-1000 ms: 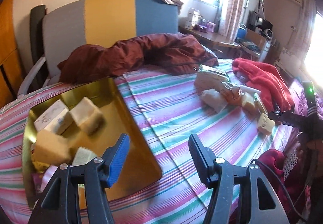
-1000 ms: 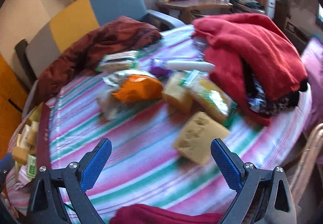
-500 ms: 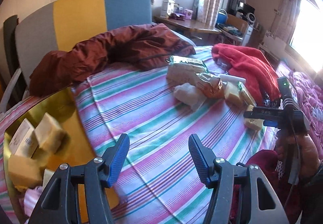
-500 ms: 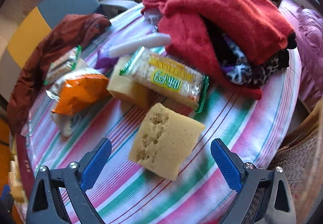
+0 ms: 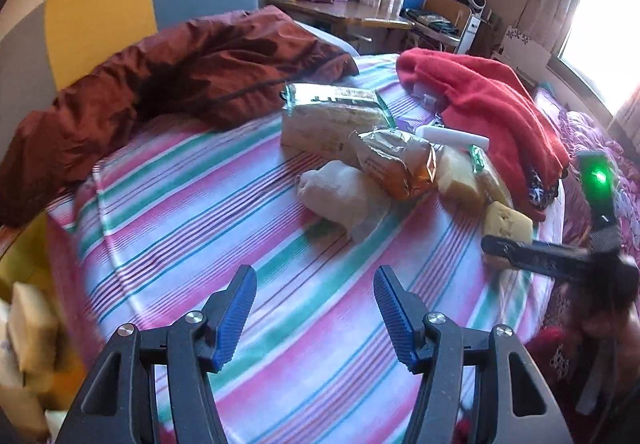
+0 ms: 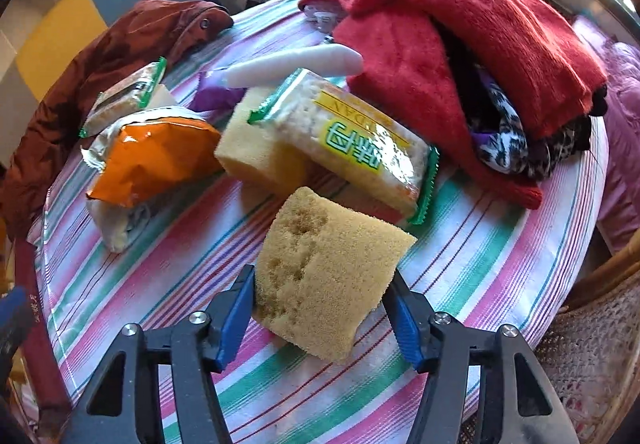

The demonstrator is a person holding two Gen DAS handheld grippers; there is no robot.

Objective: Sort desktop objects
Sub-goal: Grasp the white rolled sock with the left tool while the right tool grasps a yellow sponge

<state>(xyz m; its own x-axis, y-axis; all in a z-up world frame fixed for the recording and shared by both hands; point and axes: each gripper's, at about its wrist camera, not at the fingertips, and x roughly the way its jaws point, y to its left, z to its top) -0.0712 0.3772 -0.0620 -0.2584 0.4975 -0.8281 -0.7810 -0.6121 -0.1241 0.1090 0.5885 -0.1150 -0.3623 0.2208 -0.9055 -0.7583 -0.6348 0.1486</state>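
Note:
A tan sponge (image 6: 324, 268) lies on the striped tablecloth between my right gripper's (image 6: 322, 310) blue pads, which touch both its sides. It also shows in the left wrist view (image 5: 507, 222). Behind it lie a second yellow sponge (image 6: 256, 156), a cracker pack (image 6: 352, 144), an orange snack bag (image 6: 152, 156) and a white tube (image 6: 292, 64). My left gripper (image 5: 314, 314) is open and empty over bare cloth. Several sponges (image 5: 28, 328) sit in the gold tray (image 5: 16, 256) at far left.
A red sweater (image 6: 448, 24) over patterned cloth lies at the right. A maroon jacket (image 5: 192, 64) lies at the back. A green-edged snack pack (image 5: 332, 116) and a white wrapped bundle (image 5: 340, 192) sit mid-table. A wicker chair (image 6: 592, 324) stands beyond the table edge.
My right gripper has moved forward to the tan sponge and closed onto its sides. My left gripper has swung right, away from the gold tray, and stayed open.

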